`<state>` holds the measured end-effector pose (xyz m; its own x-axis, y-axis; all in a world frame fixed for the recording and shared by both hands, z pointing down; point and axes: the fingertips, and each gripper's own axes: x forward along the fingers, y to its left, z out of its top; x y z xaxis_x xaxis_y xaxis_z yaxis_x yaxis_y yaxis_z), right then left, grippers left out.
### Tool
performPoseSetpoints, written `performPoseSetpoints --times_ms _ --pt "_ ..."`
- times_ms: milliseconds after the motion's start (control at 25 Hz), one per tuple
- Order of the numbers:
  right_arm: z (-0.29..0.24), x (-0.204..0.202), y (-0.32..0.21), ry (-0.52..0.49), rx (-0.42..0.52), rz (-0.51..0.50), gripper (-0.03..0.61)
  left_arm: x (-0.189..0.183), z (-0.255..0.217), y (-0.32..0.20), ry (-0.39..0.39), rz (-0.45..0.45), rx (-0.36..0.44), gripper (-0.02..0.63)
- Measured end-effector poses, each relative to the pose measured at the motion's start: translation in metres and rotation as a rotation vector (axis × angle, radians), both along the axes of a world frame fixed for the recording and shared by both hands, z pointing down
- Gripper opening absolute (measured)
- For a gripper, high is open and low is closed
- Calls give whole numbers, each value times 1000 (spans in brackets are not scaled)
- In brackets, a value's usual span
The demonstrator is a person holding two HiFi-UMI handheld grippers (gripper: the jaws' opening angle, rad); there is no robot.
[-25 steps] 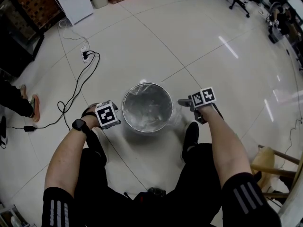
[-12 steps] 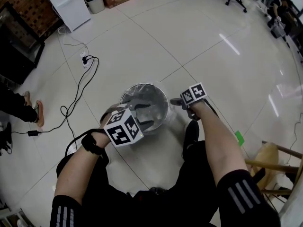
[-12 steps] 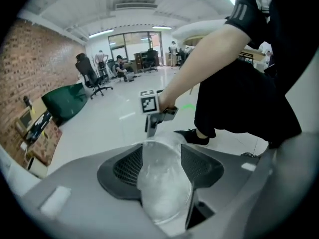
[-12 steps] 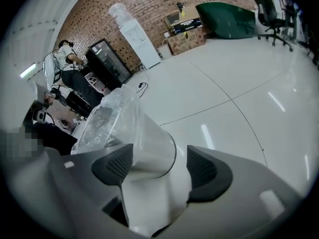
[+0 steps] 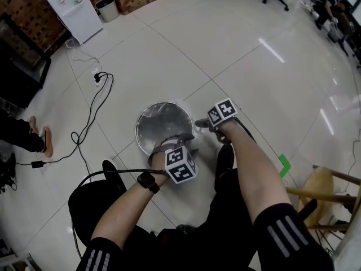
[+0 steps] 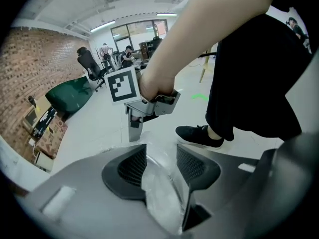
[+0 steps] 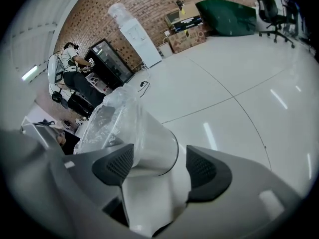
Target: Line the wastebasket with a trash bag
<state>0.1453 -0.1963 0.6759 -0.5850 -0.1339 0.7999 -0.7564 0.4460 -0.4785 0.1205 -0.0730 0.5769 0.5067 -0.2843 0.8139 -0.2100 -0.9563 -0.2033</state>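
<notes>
Between the left gripper's [image 6: 158, 158] jaws I see the wastebasket's [image 5: 137, 130] near rim with clear trash bag [image 6: 160, 199] film over it. Jaws have just been closing, pads not pressing yet. Right gripper [image 7: 155, 171]: jaws wide apart, basket's wall just ahead, bag bunched at its mouth.

The wastebasket's [image 5: 163, 104] near rim is covered by the left gripper [image 5: 172, 143]. The wooden stool [image 5: 320, 192] well right of the wastebasket is cut off at the edge.
</notes>
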Motion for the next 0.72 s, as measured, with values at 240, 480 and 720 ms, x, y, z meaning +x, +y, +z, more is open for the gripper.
performPoseSetpoints --times_ms 240,480,720 --pt "-3 1 0 -76 -44 35 341 1 33 6 -141 78 72 5" --pt "-16 23 -7 -228 -109 160 333 -4 57 28 -219 161 35 3" --pt "-30 60 -29 -277 -79 308 303 -3 66 35 -230 184 16 2"
